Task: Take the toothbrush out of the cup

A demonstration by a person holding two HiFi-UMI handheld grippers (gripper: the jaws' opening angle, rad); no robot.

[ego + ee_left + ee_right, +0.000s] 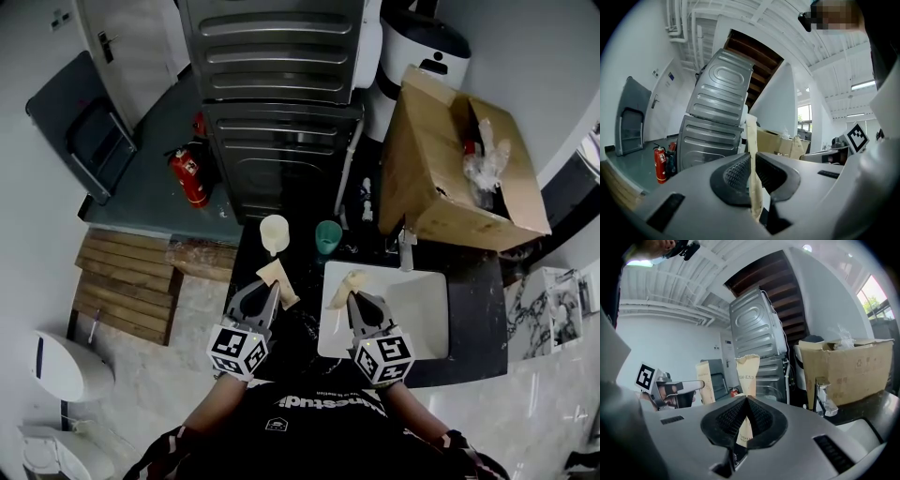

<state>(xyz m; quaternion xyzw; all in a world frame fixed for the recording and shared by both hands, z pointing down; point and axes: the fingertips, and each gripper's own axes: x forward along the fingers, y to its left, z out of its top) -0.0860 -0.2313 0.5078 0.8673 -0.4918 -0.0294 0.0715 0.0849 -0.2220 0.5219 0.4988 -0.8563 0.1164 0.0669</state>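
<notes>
Two pieces of tan paper wrapper are in my grip, one in each gripper. My left gripper (267, 294) has its fingers (737, 172) pinched on a thin strip (752, 154) that stands upright. The left gripper view shows it edge-on, rising above the pads. My right gripper (354, 300) has its fingers (727, 420) pressed almost together on a flat sleeve (748, 373) with a ragged top edge and "HIGH-END" printed across it.

From the head view, the strip hangs over the front edge of the dark worktop (469, 309), and the sleeve sits over the left rim of the white sink (427, 323). The two pieces are near each other but apart.

Beyond both grippers, a cream cup (274, 232) and a green cup (328, 236) stand side by side on the worktop, clear of my fingers. I cannot tell whether the toothbrush is in either cup or inside the paper.

A faucet (406, 249) stands behind the sink, just beside an open cardboard box (441, 178). A grey metal appliance (281, 103) rises behind the cups, and a red fire extinguisher (189, 176) stands on the floor to its left.
</notes>
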